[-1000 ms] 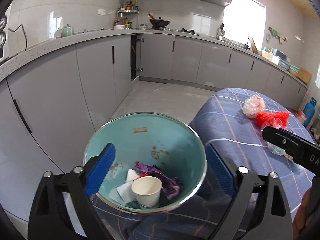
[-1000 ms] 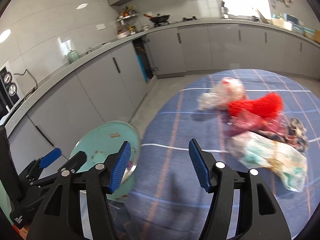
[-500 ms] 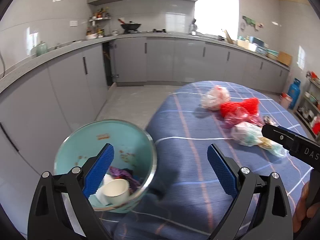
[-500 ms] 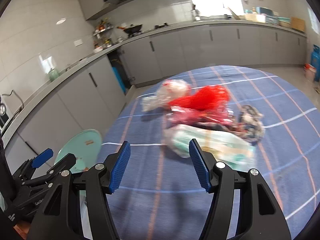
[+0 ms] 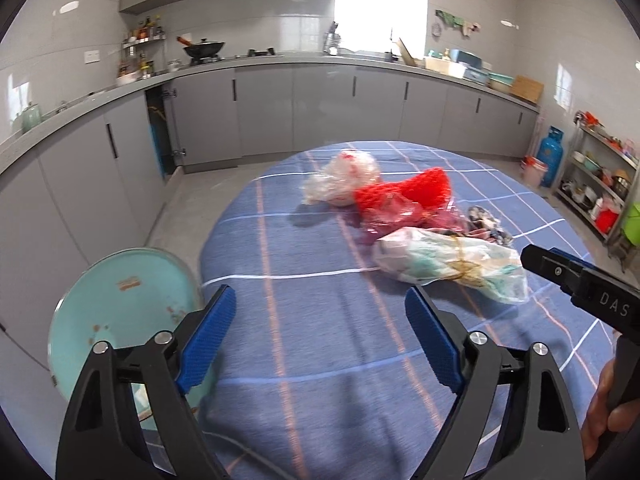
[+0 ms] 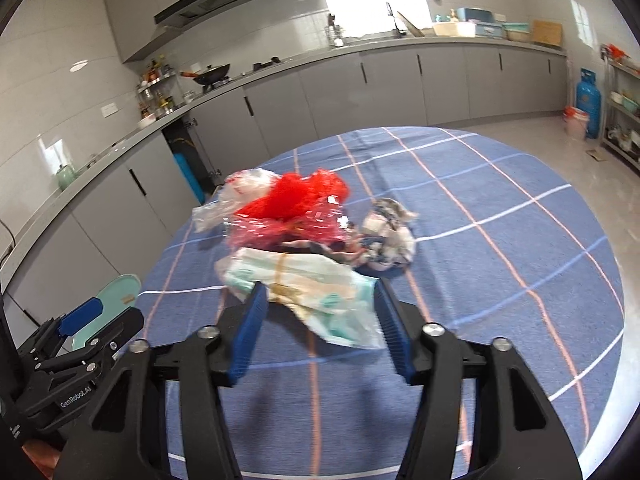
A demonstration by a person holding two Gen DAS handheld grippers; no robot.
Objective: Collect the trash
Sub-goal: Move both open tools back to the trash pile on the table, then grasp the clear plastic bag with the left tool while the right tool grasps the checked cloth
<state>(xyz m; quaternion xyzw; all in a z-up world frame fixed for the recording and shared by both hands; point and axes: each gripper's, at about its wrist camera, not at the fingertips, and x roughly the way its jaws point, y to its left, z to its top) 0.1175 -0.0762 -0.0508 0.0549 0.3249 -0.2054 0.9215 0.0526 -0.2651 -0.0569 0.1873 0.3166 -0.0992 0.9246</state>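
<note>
- The right gripper (image 6: 318, 326) has its blue fingers (image 6: 249, 332) part-way in and closing, one on each side of the near end of a long plastic bag (image 6: 304, 280) of pale green and white trash tied round with a yellowish band; whether the pads press on it yet I cannot tell.
- The left gripper (image 5: 320, 344) keeps its fingers (image 5: 206, 340) wide, though they are closing a little, with only the blue checked cloth between them.
- Half a second ago the tied bag lay beyond the right fingers; now its near end sits between them.
- A second ago the left gripper looked straight down into the teal basin (image 5: 120, 300) with a paper cup and scraps in it; now the basin is at the near left edge of that view, beside the worktop (image 5: 320, 240), and its contents are hidden by the gripper.
- Beyond the tied bag lie the other trash pieces, all touching or close: a clear pink wrapper (image 6: 292, 228), a red net (image 6: 296, 196), a clear bag with red print (image 6: 240, 192) at the far left, and a crumpled patterned wrapper (image 6: 388, 232) to the right.
- Writing: "DAS" shows on the right gripper's side in the left view, "GenRobot.AI" on the left gripper's side in the right view.
- A person's hand (image 5: 608, 412) grips the right handle at the near right.
</note>
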